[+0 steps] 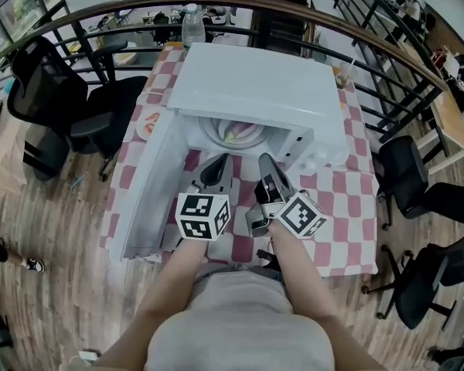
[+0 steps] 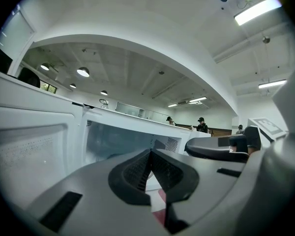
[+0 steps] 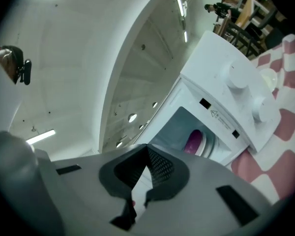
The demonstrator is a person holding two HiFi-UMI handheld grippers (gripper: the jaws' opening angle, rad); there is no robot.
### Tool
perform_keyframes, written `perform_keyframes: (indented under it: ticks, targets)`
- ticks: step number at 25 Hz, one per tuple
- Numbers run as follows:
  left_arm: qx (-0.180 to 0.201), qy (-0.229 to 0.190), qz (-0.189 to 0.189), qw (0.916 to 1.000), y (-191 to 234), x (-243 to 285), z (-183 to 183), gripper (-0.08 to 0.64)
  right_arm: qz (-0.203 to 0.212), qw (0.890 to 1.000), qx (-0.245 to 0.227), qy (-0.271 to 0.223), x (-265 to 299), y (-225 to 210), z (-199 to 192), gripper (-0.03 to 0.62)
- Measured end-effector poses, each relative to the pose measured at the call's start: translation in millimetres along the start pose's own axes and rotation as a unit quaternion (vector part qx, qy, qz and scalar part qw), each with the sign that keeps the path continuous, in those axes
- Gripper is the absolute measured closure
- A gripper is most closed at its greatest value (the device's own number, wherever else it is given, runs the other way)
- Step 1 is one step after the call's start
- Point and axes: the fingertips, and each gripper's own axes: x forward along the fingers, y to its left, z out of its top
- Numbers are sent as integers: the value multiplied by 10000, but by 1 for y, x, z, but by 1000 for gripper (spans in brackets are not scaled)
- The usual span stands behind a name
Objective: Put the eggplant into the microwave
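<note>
Two tools hover empty, each with its jaws pressed together on nothing: the left hand-held gripper and the right hand-held gripper. At twelve o'clock from them, on the pink-and-white checked table, stands the white microwave oven. The purple eggplant already lies on its white plate inside. The white door hangs open at nine o'clock, and I judge a hard shove to close it could slide the oven.
</note>
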Motion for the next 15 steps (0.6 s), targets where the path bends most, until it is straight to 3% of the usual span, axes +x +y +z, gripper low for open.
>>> perform_keyframes:
  ticks: [5, 15]
  targets:
    - [78, 41, -36, 10000, -3, 4, -4, 555, -33, 9918, -1274, 35, 0, 9, 4, 569]
    - [438, -62, -94, 9990, -7, 3, 2, 555, -67, 9515, -3067, 213, -2, 20, -4, 569]
